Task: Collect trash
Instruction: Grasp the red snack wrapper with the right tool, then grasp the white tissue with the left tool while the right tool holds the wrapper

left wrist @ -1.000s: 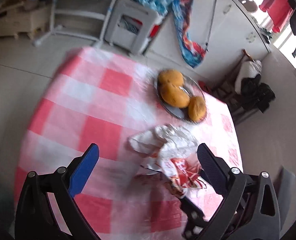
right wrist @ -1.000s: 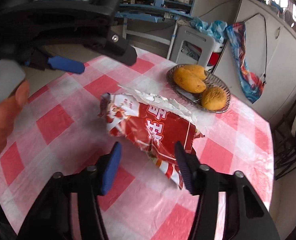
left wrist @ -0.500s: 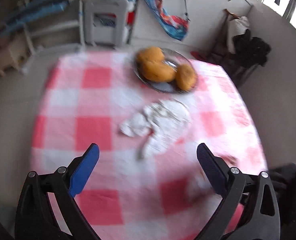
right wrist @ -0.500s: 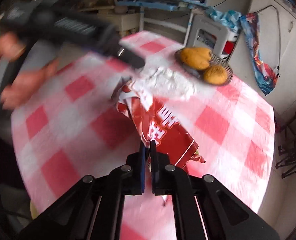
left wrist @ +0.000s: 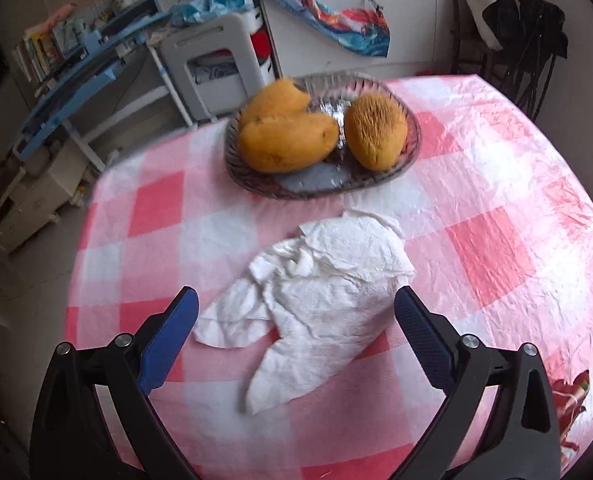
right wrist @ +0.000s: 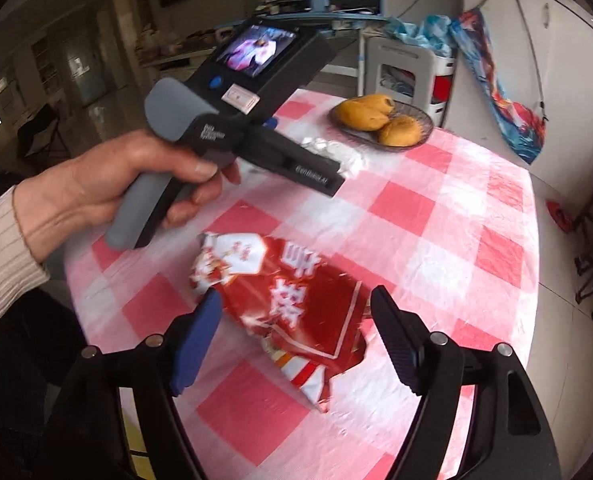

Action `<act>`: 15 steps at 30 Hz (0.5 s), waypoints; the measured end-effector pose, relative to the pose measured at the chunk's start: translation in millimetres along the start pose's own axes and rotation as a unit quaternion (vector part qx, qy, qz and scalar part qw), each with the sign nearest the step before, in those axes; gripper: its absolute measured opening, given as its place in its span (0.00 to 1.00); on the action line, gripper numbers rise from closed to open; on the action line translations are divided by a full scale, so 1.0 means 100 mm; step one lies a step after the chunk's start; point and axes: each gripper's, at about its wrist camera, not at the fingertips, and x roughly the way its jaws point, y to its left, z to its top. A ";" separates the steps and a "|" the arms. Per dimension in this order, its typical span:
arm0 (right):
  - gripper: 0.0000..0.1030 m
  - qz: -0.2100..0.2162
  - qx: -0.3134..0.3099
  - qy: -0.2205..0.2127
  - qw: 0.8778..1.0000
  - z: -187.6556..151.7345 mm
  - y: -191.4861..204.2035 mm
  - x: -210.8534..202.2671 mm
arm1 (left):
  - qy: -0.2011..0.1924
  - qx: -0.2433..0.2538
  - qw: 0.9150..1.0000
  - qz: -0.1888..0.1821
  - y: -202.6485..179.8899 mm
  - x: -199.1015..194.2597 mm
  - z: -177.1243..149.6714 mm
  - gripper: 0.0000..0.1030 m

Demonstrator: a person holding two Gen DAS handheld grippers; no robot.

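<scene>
Your left black hand-held gripper with blue pads (left wrist: 294, 312) points steeply down, jaws spread wide. Your left hand (right wrist: 116, 184), in a ribbed cream sleeve (right wrist: 0, 256), wraps its grey handle. Your right hand-held gripper (right wrist: 296, 316) has just opened, pads pressing on nothing.
</scene>
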 end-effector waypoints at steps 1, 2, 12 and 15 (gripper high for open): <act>0.72 0.001 0.003 0.003 1.000 0.02 -0.01 0.04 | -0.006 -0.013 1.000 -0.001 0.01 0.01 0.00 0.91; 0.72 0.000 0.005 0.008 1.000 0.03 -0.01 0.09 | -0.009 -0.018 1.000 -0.009 0.01 0.02 0.01 0.87; 0.56 -0.027 -0.015 0.046 0.998 -0.03 0.11 0.40 | 0.002 -0.030 0.995 -0.097 0.02 -0.22 -0.23 0.05; 0.29 -0.018 -0.004 0.041 0.999 -0.03 0.07 0.37 | 0.000 -0.057 0.991 -0.119 0.18 -0.40 -0.39 0.05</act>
